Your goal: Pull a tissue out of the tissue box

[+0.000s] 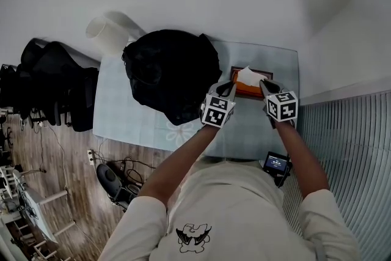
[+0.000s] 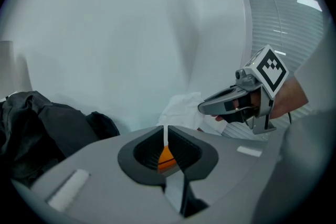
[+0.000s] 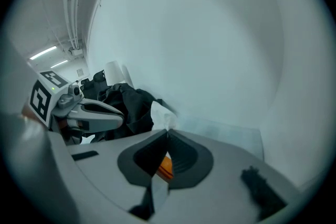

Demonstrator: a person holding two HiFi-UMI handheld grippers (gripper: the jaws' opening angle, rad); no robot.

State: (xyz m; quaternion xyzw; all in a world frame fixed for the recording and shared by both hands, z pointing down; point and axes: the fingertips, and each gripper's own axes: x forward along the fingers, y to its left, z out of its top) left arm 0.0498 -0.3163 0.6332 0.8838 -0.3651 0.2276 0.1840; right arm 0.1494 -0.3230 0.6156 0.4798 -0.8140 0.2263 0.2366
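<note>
An orange tissue box (image 1: 247, 90) stands on the pale tablecloth (image 1: 122, 107) at the far right of the table. A white tissue (image 1: 249, 76) stands up out of its top. My right gripper (image 1: 264, 86) is shut on the tissue (image 3: 159, 114), which rises just past its tips (image 3: 168, 136) with the orange box (image 3: 165, 166) below. My left gripper (image 1: 231, 88) hovers at the box's left side. Its jaws (image 2: 165, 135) are closed to a thin slit with a white sliver in it. Beyond it lie the tissue (image 2: 182, 109) and the right gripper (image 2: 201, 108).
A big black bag (image 1: 171, 73) fills the table's middle, just left of the box. A white roll (image 1: 109, 33) stands at the far left corner. A small device with a screen (image 1: 276, 163) is by the near edge. The wall is close behind, with slatted panels at right.
</note>
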